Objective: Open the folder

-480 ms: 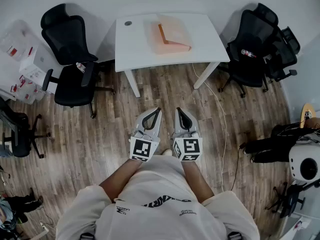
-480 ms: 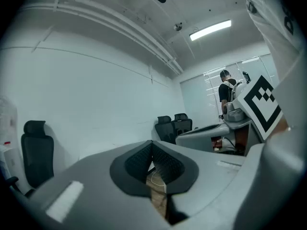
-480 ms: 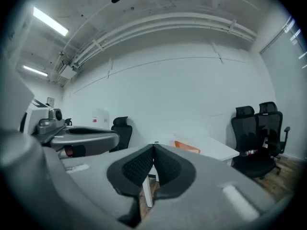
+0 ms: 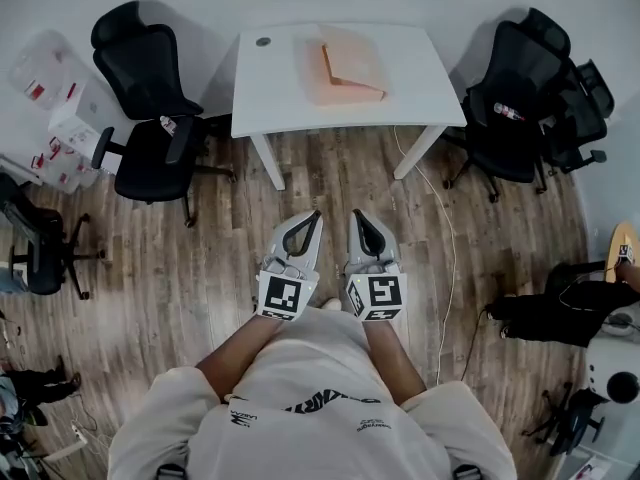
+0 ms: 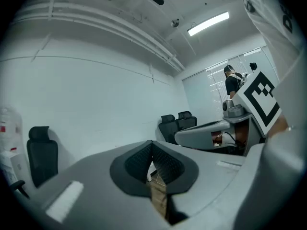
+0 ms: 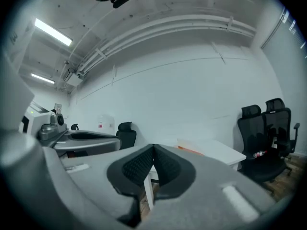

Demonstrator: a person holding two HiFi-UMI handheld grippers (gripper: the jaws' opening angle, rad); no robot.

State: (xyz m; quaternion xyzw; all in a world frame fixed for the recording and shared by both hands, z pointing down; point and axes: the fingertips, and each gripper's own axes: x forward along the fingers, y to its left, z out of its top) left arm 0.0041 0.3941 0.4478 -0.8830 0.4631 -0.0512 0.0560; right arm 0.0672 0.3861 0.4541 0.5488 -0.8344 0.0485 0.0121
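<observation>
White table (image 4: 272, 93) between black chairs (image 4: 150, 163); pale cable (image 4: 449, 268), perhaps, on wood floor (image 4: 200, 258).

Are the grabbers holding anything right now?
Nothing. The left gripper and right gripper are shut and empty; the folder lies untouched on the table.

- Bright, even, rather cool light in all three views, a little grey in tone.
- Source overhead: one long ceiling lamp (image 5: 207, 24) glowing white in the left gripper view, two lamp strips (image 6: 53, 31) in the right gripper view.
- Only soft shadows, beside the chairs (image 4: 150, 158) and under the bench (image 4: 270, 93).
- Bench top nearly washed out, the folder (image 4: 345, 68) pale upon it.
- Strong fisheye bending, with black rounded corners in both gripper views.
- Near bodies of the left gripper (image 5: 152, 145) and the right gripper (image 6: 153, 148) soft, out of focus.
- Head view sharp in the middle, softer toward the edges.
</observation>
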